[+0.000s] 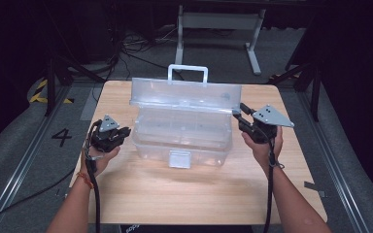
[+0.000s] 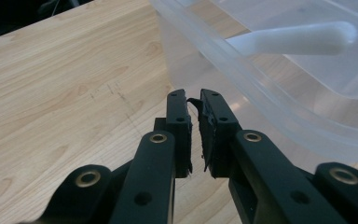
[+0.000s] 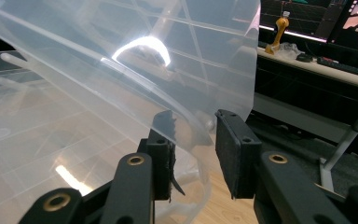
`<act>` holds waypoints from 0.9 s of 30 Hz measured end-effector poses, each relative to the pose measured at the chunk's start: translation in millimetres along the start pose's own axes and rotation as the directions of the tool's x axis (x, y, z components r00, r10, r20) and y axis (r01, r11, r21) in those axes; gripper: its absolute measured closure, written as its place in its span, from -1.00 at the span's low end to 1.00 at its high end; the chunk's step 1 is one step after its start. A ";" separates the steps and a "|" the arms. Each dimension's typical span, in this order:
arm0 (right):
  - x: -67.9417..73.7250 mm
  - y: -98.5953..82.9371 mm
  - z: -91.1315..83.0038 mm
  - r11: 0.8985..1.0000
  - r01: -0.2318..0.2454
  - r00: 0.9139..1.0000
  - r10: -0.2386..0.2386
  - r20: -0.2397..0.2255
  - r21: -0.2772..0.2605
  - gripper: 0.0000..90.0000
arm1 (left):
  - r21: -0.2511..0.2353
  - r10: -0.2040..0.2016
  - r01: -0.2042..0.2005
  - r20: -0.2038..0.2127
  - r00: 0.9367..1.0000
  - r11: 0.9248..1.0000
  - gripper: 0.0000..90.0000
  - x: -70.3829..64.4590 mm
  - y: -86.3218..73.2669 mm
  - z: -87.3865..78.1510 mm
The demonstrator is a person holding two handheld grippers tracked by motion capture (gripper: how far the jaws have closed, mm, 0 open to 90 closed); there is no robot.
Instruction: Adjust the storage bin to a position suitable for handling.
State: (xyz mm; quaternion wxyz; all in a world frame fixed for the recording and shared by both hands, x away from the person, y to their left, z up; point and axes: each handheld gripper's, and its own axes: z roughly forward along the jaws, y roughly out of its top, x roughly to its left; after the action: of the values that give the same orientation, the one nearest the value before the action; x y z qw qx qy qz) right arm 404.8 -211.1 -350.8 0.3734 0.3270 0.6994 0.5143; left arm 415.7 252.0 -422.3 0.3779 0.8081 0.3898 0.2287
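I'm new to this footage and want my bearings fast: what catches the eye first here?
A big clear plastic box sits mid-table on the pale wooden table, its lid tipped up at the back with a handle on top. The right gripper has its jaws apart around the lid's right edge; the left gripper waits beside the box's left wall, jaws nearly closed on nothing.

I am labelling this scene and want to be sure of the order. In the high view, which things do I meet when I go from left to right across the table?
left gripper → clear plastic box with its lid open → right gripper, at the right end of the lid.
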 end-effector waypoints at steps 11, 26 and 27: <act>-3.5 5.1 1.5 1.000 0.001 1.000 -0.001 0.022 -0.001 0.59 | -0.012 0.012 -0.012 0.024 1.000 1.000 0.86 -10.5 1.1 2.9; -12.5 22.6 9.7 1.000 0.001 0.998 0.000 0.056 -0.030 0.73 | -0.003 0.007 -0.007 0.048 0.999 1.000 0.83 -10.6 -2.3 3.0; -12.8 23.1 10.3 1.000 0.004 0.998 -0.002 0.060 -0.031 0.73 | -0.003 0.007 -0.007 0.048 0.999 1.000 0.83 -10.6 -2.3 3.0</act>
State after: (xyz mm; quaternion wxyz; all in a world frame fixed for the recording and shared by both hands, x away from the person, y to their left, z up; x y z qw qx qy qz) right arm 421.8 -211.0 -328.2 0.3998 0.3353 0.6802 0.5148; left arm 410.4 243.2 -426.8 0.3876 0.8142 0.3774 0.2109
